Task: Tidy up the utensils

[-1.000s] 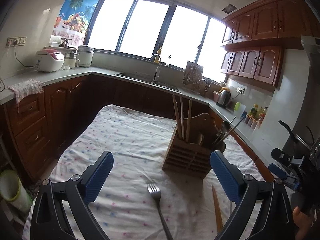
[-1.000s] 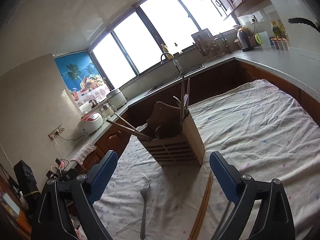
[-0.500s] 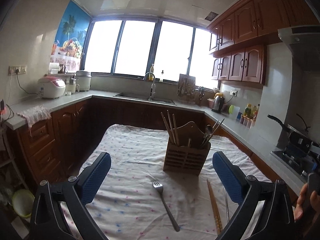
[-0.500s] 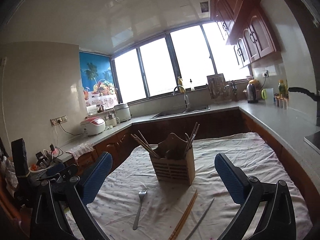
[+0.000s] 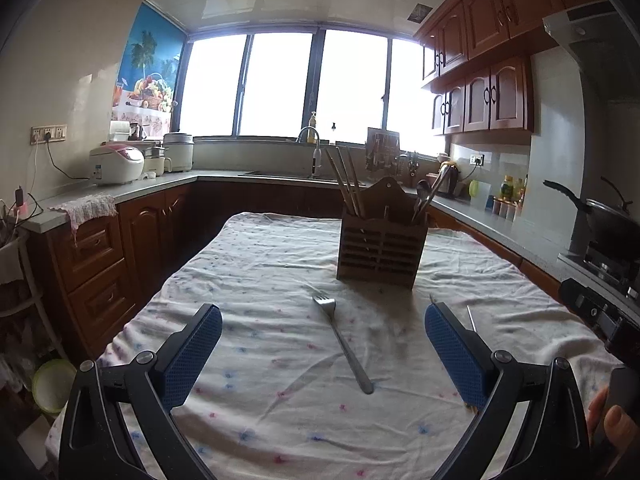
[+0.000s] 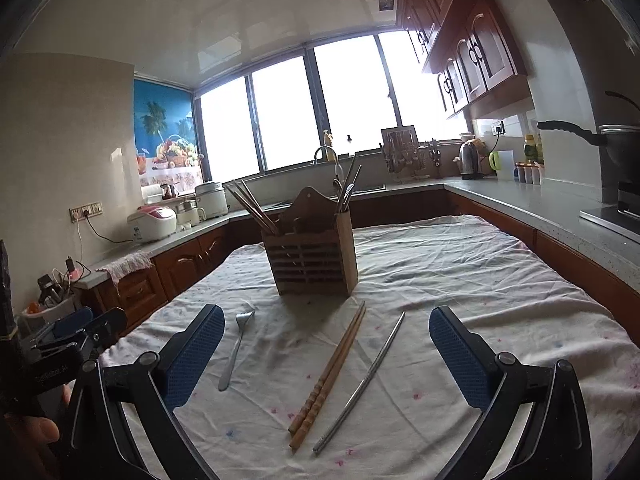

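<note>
A slatted wooden utensil holder (image 5: pixel 380 252) (image 6: pixel 314 258) stands upright mid-table, with chopsticks and spoons sticking out of it. In front of it on the cloth lie a metal fork (image 5: pixel 344 346) (image 6: pixel 235 350), a pair of wooden chopsticks (image 6: pixel 330 372) and metal chopsticks (image 6: pixel 362 380). My left gripper (image 5: pixel 322 356) hovers open above the near cloth, the fork lying between its blue pads and untouched. My right gripper (image 6: pixel 326 360) is wide open, with both chopstick pairs on the cloth between its fingers, not gripped.
The table (image 6: pixel 500 280) wears a wrinkled white spotted cloth. Dark wood cabinets and a grey counter (image 5: pixel 120 192) ring it, with a rice cooker (image 5: pixel 116 164), sink and kettle (image 6: pixel 470 160). A wok (image 5: pixel 612 220) sits on the stove at right. Each view shows the other gripper in a hand at its edge.
Both grippers drew back from the holder and levelled out. The holder now looks smaller, and the fork and both chopstick pairs show fully on the near cloth.
</note>
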The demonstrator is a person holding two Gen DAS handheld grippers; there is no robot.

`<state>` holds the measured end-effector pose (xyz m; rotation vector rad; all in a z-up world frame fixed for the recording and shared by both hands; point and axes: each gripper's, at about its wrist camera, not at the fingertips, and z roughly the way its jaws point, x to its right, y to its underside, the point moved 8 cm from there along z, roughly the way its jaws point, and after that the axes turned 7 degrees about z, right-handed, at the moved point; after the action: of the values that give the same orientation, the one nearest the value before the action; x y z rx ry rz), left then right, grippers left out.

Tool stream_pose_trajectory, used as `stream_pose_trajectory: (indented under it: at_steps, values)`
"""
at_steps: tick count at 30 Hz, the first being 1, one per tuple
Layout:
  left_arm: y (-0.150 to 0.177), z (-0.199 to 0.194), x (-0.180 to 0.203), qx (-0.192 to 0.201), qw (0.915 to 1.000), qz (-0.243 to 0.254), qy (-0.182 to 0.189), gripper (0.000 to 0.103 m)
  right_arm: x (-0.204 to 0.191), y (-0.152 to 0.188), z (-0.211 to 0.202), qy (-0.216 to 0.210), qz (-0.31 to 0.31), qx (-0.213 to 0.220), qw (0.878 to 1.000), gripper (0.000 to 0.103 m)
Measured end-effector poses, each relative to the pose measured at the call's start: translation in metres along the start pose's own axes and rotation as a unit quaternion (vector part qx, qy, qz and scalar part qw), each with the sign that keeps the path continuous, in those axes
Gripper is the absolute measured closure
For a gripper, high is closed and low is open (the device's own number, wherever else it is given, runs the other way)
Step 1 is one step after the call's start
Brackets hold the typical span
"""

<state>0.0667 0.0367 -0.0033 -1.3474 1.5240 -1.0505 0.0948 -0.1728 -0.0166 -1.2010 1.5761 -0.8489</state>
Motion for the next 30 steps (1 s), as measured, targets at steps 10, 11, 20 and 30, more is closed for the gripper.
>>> stream_pose_trajectory:
  at_steps: [10,11,20,30]
  values:
    - [0.009,-0.007,0.013,-0.008,0.9992,0.037,-0.012,0.001,-0.006,0.017,-0.006,0.005,-0.034,-0.004,0.999,0.000]
    - [0.010,-0.008,0.013,-0.008,0.9992,0.038,-0.013,0.001,-0.005,0.018,-0.006,0.008,-0.035,-0.004,0.999,0.000]
    - [0.011,-0.006,0.007,-0.014,0.9993,0.031,-0.017,0.001,0.003,0.023,-0.009,0.019,-0.032,-0.006,0.999,0.000]
    - [0.016,-0.004,0.006,-0.018,0.9991,0.033,-0.019,0.001,0.009,0.025,-0.013,0.023,-0.028,-0.004,0.999,0.000]
